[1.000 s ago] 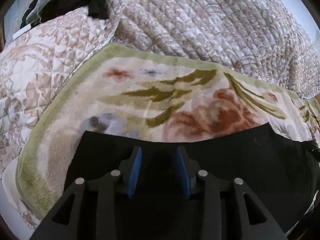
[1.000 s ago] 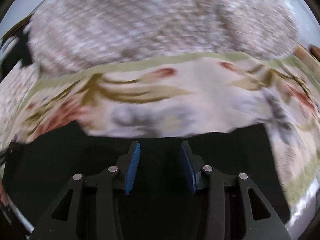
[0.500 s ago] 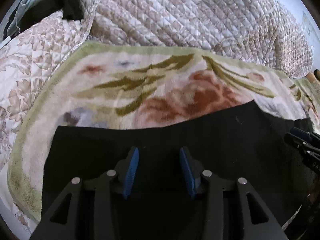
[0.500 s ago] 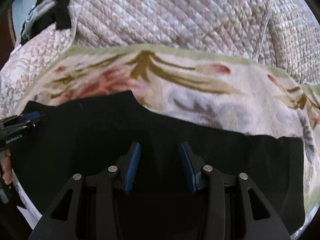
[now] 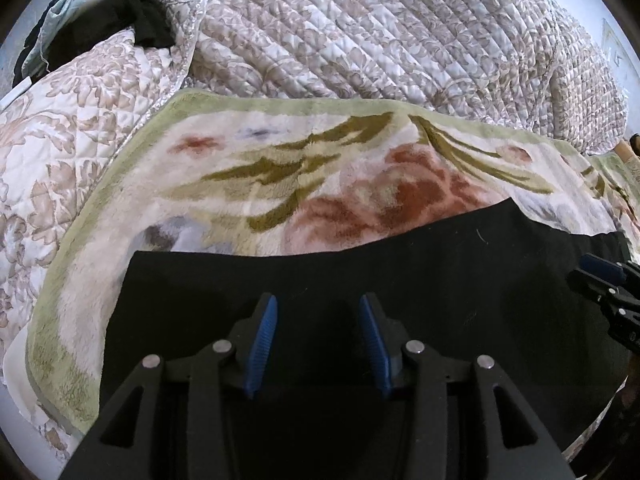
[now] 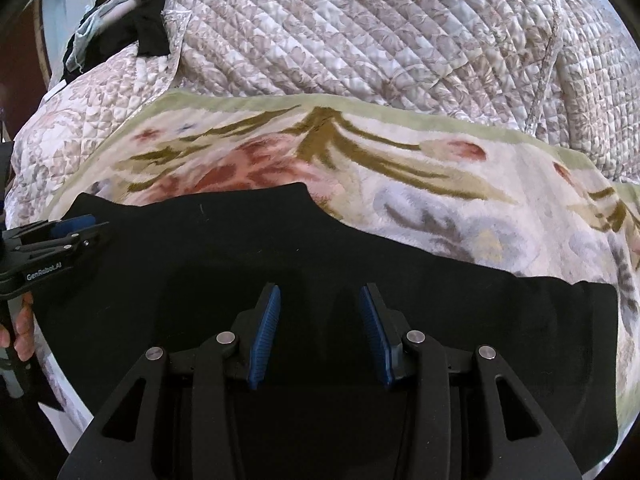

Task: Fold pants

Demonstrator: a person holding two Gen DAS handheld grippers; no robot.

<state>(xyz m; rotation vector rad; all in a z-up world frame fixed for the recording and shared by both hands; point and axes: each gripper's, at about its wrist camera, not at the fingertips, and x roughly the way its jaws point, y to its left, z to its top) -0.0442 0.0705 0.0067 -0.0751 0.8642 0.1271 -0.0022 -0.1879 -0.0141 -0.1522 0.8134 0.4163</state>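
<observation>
Black pants (image 5: 440, 280) lie spread flat across a floral blanket (image 5: 280, 184) on a bed. My left gripper (image 5: 319, 300) hovers over their left part, open, its blue pads apart with only the flat cloth showing below. My right gripper (image 6: 320, 290) hangs over the pants (image 6: 200, 248) further right, also open and holding nothing. Each gripper shows in the other's view: the right gripper (image 5: 600, 276) at the right edge, the left gripper (image 6: 76, 226) at the left edge with a hand (image 6: 22, 332) under it.
A quilted bedspread (image 5: 360, 40) is heaped behind the blanket (image 6: 440, 184). Dark clothes (image 5: 132, 20) are piled at the far left corner. The blanket's green border and the bed's edge run along the near left.
The left jaws have spread a little wider. The right gripper has swung across the pants and steadied, and each gripper has come into the other's view.
</observation>
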